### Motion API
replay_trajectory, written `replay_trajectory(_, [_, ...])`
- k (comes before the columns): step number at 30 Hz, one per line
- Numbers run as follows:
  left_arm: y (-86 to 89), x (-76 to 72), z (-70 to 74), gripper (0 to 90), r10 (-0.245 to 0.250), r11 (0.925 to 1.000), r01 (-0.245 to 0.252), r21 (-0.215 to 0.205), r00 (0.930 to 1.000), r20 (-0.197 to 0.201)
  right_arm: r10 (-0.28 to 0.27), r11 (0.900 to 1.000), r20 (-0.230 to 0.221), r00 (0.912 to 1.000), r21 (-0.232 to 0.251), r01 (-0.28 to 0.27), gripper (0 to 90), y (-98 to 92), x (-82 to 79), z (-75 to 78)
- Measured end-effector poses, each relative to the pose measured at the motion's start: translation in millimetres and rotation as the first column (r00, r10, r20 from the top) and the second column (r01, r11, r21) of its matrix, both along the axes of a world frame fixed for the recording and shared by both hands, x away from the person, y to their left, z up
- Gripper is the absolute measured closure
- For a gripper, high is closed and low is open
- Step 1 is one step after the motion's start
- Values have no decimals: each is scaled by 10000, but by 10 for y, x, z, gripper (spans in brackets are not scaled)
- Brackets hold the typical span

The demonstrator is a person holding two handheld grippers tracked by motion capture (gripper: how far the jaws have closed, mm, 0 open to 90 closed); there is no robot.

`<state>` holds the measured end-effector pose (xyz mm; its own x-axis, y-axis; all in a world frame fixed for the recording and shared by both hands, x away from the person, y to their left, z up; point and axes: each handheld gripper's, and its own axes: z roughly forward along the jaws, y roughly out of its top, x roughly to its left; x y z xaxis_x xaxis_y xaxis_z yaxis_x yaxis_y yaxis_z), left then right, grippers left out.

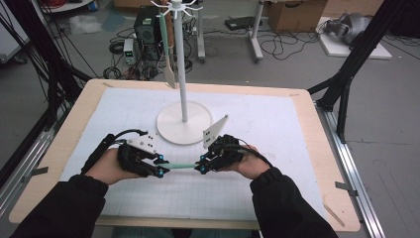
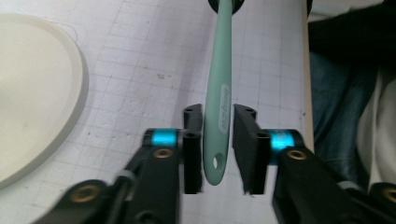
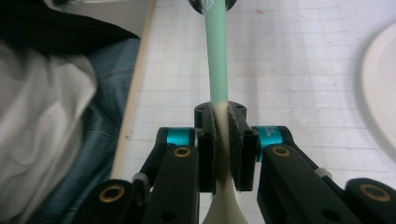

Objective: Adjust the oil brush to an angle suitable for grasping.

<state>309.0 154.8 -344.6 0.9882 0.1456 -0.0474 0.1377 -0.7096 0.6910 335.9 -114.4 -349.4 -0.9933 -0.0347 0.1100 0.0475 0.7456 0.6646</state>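
Spatula (image 1: 181, 166): lower centre of high view, level above the desk (image 1: 277, 129), bridging both claws.
Right claw (image 1: 202, 166): clamped tight on the cream neck.
Left claw (image 1: 159, 166): narrow, flanking the green handle end, slim gaps visible.
Stand base (image 1: 184, 130): just behind.

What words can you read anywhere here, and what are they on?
Raised word on the green spatula handle: blurred, unreadable.
White print on the right hand-held gripper's blue band: too small to read.
No other text can be made out.
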Motion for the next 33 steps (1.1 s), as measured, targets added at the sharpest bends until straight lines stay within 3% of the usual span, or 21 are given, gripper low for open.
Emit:
replay_trajectory(3, [15, 10, -4, 754, 8, 10000, -8, -30, 10000, -49, -25, 9994, 155, 9999, 352, 19, 834, -7, -8, -8])
replay_trajectory(5, [6, -2, -13, 779, -44, 10000, 44, 51, 10000, 9, -43, 9994, 182, 9998, 335, 37, 835, -5, -4, -15])
replay_trajectory(13, [-48, -47, -39, 834, -597, 9972, 584, 457, 9978, 289, 20, 10000, -335, 9994, -19, -21, 813, 30, -12, -52])
replay_trajectory(19, [-65, -66, -60, 835, -667, 9958, 647, 646, 9974, 290, 97, 9997, -160, 9998, -209, -101, 775, 82, -40, -66])
replay_trajectory(23, [-72, -67, -56, 836, -694, 9959, 675, 600, 9971, 298, 206, 9992, -66, 9998, -355, -208, 773, 114, -51, -81])
replay_trajectory(29, [-70, -72, -48, 832, -689, 9962, 677, 555, 9974, 200, 358, 9973, 214, 9991, -649, -344, 845, 147, -76, -96])
replay_trajectory(30, [-63, -72, -48, 827, -636, 9975, 632, 330, 9979, 121, 378, 9970, 258, 9990, -688, -360, 847, 146, -84, -91])
replay_trajectory(31, [-53, -66, -32, 803, -701, 9972, 702, 242, 9975, -39, 408, 9970, 325, 9986, -667, -386, 848, 143, -87, -86])
replay_trajectory(33, [-48, -69, -11, 702, -542, 9985, 542, 51, 9985, 26, 348, 9981, 479, 9982, -525, -322, 848, 131, -93, -68])
